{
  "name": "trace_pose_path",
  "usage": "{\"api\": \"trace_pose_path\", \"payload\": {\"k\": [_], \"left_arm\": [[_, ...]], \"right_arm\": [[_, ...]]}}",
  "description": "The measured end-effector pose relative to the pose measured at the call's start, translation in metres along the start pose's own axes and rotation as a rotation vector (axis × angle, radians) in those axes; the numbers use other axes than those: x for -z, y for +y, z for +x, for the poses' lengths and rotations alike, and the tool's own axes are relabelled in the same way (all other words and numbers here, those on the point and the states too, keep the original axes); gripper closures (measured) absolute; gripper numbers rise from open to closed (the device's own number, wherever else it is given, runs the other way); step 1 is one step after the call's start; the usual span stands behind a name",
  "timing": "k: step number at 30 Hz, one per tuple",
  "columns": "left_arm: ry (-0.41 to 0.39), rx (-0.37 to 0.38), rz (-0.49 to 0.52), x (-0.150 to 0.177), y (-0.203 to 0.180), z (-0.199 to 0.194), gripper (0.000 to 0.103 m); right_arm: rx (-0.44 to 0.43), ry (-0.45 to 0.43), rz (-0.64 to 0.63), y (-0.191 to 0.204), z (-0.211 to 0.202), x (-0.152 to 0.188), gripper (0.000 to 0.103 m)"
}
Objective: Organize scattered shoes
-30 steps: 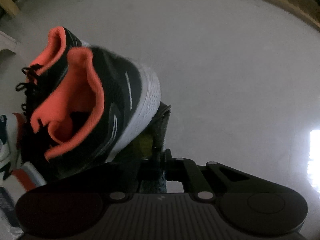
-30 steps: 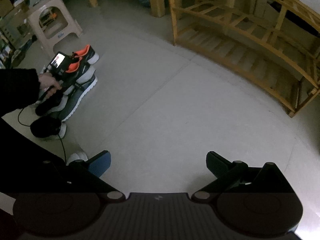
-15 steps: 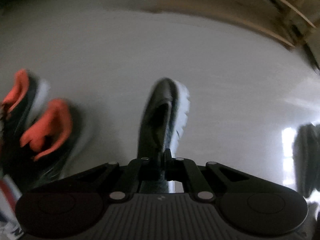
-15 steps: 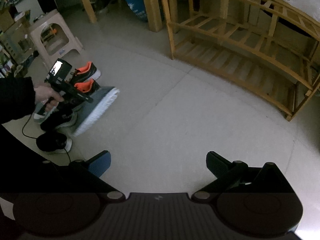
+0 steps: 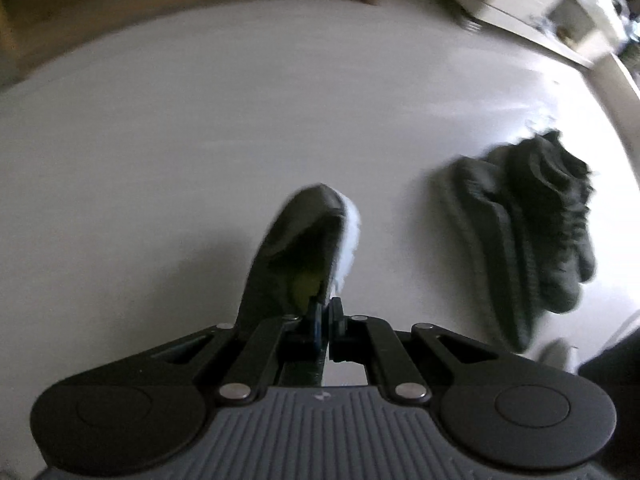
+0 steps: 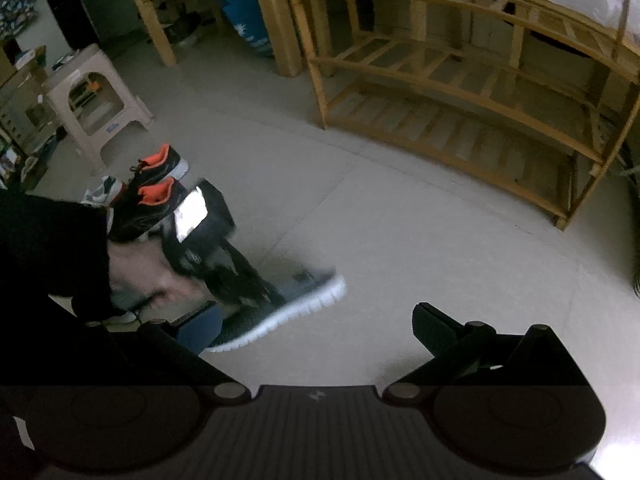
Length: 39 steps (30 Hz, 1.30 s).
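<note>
Left tool (image 5: 325,312): jaws closed tight on the collar of a grey shoe (image 5: 298,252) with a white sole; shoe carried clear above the floor (image 5: 160,160), toe pointing away from the tool. In the right wrist view the same grey shoe (image 6: 288,308) hangs low over the floor, sole edge turned towards the viewer, image blurred. A hand (image 6: 148,268) in a dark sleeve (image 6: 52,248) grips the left tool's handle.

Right tool (image 6: 316,328): jaws spread wide, nothing between them, held over bare floor.

A pair of black shoes (image 5: 532,232) lies on the floor to the right of the carried shoe, well apart from it, blurred. Far left, two black shoes with orange lining (image 6: 158,184) sit side by side on the floor; a white shoe (image 6: 102,192) lies just left of them. A beige plastic stool (image 6: 96,108) stands beyond those. A wooden slatted rack (image 6: 460,92) stands on the far right; its visible shelves are bare.
</note>
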State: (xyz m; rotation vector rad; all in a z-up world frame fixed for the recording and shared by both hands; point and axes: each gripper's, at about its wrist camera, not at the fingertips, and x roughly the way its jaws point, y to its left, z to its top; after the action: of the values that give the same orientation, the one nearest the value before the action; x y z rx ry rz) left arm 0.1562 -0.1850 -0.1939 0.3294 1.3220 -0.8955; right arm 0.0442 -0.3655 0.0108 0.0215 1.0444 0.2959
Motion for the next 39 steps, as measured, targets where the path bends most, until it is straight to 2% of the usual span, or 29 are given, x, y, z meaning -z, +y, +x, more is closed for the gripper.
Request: {"api": "trace_pose_path", "payload": {"k": [2, 4, 5, 8, 10, 12, 18, 19, 23, 27, 30, 32, 34, 38, 39], "left_arm": [[0.011, 0.017, 0.018, -0.002, -0.002, 0.004, 0.087], [0.022, 0.033, 0.037, -0.004, -0.004, 0.008, 0.051], [0.027, 0.042, 0.046, -0.005, -0.005, 0.01, 0.043], [0.043, 0.067, 0.074, -0.008, -0.007, 0.016, 0.03], [0.062, 0.09, 0.049, -0.016, 0.005, -0.003, 0.021], [0.046, 0.084, 0.049, -0.029, 0.027, -0.035, 0.015], [-0.025, -0.004, 0.075, -0.051, 0.044, -0.143, 0.003], [-0.043, -0.023, 0.064, -0.055, 0.042, -0.158, 0.0], [-0.122, -0.1, 0.018, -0.068, 0.032, -0.207, 0.0], [-0.232, -0.165, -0.088, -0.069, 0.007, -0.245, 0.0], [-0.253, -0.244, -0.207, -0.052, -0.014, -0.253, 0.0], [-0.273, -0.261, -0.289, -0.033, -0.024, -0.258, 0.0], [-0.296, -0.239, -0.394, -0.006, -0.032, -0.26, 0.0], [-0.347, -0.188, -0.42, 0.017, -0.033, -0.255, 0.0], [-0.337, -0.191, -0.434, 0.02, -0.029, -0.252, 0.0]], "right_arm": [[0.009, 0.007, 0.014, -0.008, -0.001, 0.005, 0.0], [0.023, 0.014, 0.034, -0.017, -0.001, 0.009, 0.0], [0.03, 0.017, 0.044, -0.021, -0.002, 0.01, 0.0], [0.046, 0.023, 0.077, -0.032, -0.002, 0.019, 0.0], [0.048, 0.029, 0.105, -0.037, -0.001, 0.021, 0.0], [0.046, 0.035, 0.133, -0.04, 0.0, 0.021, 0.0], [0.033, 0.053, 0.145, -0.033, 0.011, 0.018, 0.0], [0.047, 0.053, 0.129, -0.029, 0.014, 0.016, 0.0], [0.096, 0.06, 0.066, -0.014, 0.028, 0.013, 0.0], [0.127, 0.117, 0.047, -0.004, 0.057, 0.017, 0.0], [0.146, 0.159, 0.065, 0.0, 0.075, 0.021, 0.0], [0.164, 0.175, 0.058, 0.002, 0.086, 0.027, 0.0], [0.193, 0.192, 0.025, 0.005, 0.099, 0.034, 0.0], [0.217, 0.267, 0.01, 0.005, 0.132, 0.055, 0.0], [0.218, 0.289, 0.018, 0.004, 0.14, 0.06, 0.0]]}}
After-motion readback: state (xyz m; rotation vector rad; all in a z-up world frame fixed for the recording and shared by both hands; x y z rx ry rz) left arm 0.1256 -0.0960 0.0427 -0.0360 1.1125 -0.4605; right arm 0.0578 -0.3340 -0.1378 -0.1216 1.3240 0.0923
